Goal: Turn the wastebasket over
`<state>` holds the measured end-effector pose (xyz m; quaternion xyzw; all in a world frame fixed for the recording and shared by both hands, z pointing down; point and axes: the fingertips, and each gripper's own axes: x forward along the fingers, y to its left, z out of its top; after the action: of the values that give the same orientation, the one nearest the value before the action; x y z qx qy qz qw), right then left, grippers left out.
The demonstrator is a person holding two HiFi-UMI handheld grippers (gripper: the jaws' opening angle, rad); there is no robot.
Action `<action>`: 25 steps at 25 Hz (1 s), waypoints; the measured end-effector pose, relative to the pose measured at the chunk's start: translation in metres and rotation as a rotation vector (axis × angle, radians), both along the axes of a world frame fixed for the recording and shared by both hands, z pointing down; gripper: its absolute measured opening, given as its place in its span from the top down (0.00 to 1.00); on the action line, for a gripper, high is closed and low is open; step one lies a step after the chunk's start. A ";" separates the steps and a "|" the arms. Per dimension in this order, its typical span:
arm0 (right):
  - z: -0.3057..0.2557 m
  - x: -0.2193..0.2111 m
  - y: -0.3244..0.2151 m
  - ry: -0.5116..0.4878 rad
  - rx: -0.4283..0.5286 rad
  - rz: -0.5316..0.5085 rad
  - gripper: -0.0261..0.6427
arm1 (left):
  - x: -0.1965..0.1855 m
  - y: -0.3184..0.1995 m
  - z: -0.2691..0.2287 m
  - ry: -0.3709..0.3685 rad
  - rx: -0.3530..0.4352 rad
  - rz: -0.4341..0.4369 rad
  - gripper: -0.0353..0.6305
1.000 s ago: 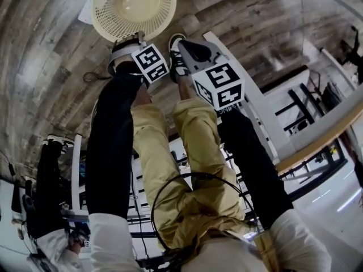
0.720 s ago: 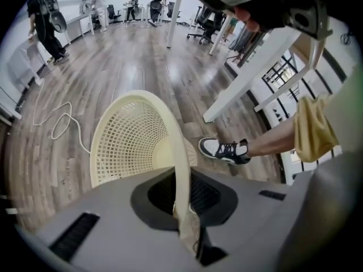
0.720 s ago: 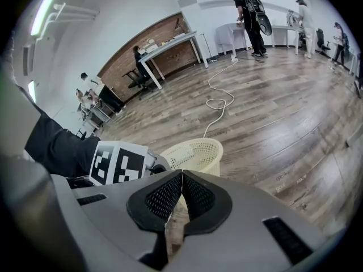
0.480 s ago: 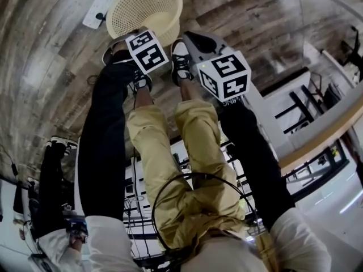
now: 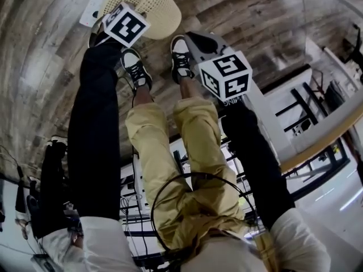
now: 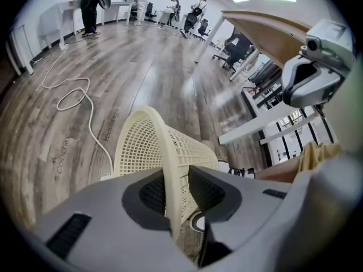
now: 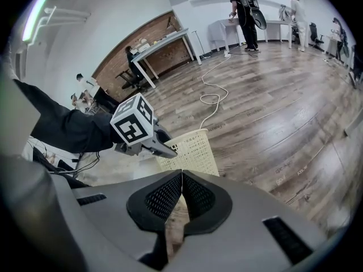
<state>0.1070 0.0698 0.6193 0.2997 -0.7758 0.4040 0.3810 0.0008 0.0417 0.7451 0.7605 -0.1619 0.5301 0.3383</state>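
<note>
The cream lattice wastebasket (image 5: 152, 5) is tipped over on the wooden floor, mouth toward the left. In the left gripper view its rim (image 6: 170, 169) runs between the jaws of my left gripper (image 6: 176, 192). The jaws are opening, and a slit shows between the rim and the right pad. My left gripper (image 5: 116, 11) sits at the basket's rim under its marker cube. My right gripper (image 5: 191, 41) hangs above the person's right shoe, apart from the basket. Its pads meet, shut on nothing (image 7: 181, 180). In the right gripper view, the left gripper (image 7: 168, 151) is at the wastebasket (image 7: 197, 152).
The person's shoes (image 5: 136, 68) stand just below the basket. A white power strip (image 5: 92, 9) lies left of it, and a white cable (image 6: 72, 95) loops across the floor. A white desk frame (image 5: 258, 103) runs on the right. People stand at far tables (image 6: 89, 4).
My left gripper swung up and left in the head view, taking the rim with it. The basket went from upright, mouth up, to lying tilted on its side. The right gripper hardly moved.
</note>
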 end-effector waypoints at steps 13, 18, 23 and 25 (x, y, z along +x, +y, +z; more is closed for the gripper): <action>0.011 -0.021 -0.017 -0.014 -0.014 -0.032 0.93 | -0.042 -0.003 0.021 0.240 -0.148 -0.597 0.82; 0.008 -0.026 -0.017 -0.008 -0.022 -0.047 0.93 | -0.044 -0.005 0.013 0.238 -0.111 -0.579 0.82; -0.015 -0.031 -0.020 -0.012 -0.008 -0.060 0.93 | -0.057 0.010 -0.006 0.176 -0.096 -0.569 0.79; -0.025 -0.034 -0.020 -0.017 0.001 -0.066 0.93 | -0.062 0.021 -0.012 0.155 -0.104 -0.577 0.76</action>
<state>0.0732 0.0495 0.5942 0.2708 -0.7887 0.3934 0.3872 -0.0615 0.0625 0.7333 0.7028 -0.3177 0.3600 0.5249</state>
